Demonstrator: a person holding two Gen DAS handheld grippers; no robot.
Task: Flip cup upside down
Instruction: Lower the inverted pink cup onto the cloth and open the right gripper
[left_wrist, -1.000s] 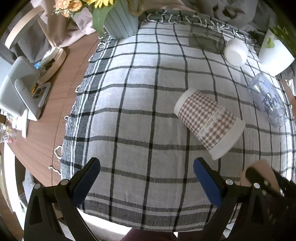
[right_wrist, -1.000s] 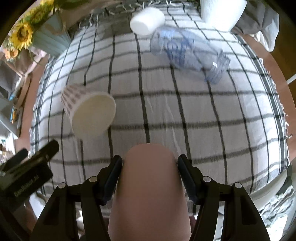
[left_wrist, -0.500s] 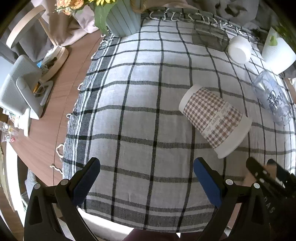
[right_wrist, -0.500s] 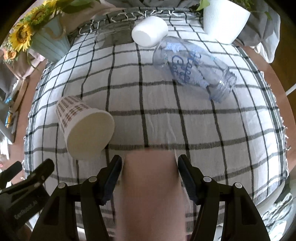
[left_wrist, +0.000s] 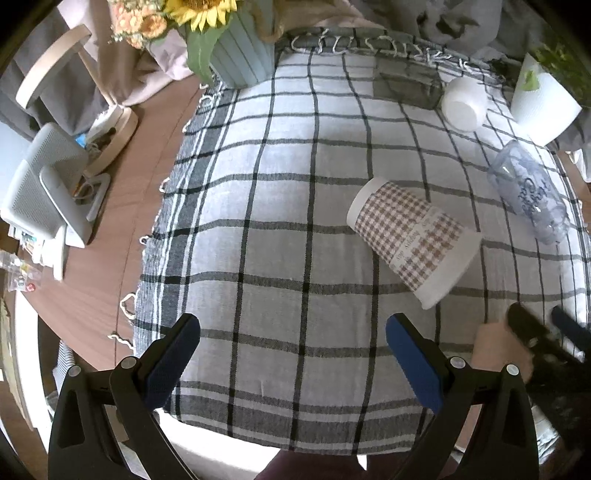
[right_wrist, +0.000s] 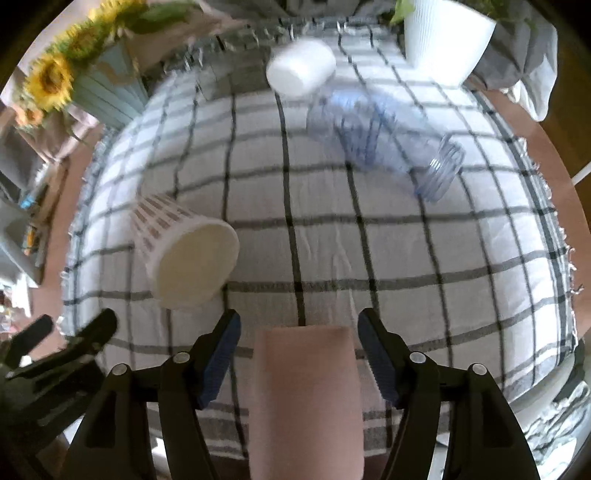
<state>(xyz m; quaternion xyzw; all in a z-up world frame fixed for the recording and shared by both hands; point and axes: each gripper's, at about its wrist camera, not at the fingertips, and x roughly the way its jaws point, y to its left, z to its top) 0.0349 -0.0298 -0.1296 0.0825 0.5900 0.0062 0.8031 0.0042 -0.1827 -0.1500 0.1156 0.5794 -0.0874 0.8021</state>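
A pink cup (right_wrist: 306, 398) stands upside down on the checked cloth between the fingers of my right gripper (right_wrist: 297, 354). The jaws stand apart from its sides, so the gripper is open. The pink cup also shows in the left wrist view (left_wrist: 495, 350) beside the right gripper's black fingers (left_wrist: 532, 332). My left gripper (left_wrist: 291, 354) is open and empty above the cloth's near edge. A brown houndstooth paper cup (left_wrist: 413, 236) lies on its side, and its open mouth (right_wrist: 195, 266) faces the right gripper.
A clear plastic bottle (right_wrist: 384, 136) lies on its side at the right. A white cup (left_wrist: 463, 103) lies on its side at the back. A white plant pot (left_wrist: 543, 107) and a sunflower vase (left_wrist: 240, 55) stand at the back. Desk clutter (left_wrist: 48, 199) stands to the left.
My right gripper has let go of the pink cup and drawn back. The cup now stands free between the jaws. My left gripper has shifted slightly.
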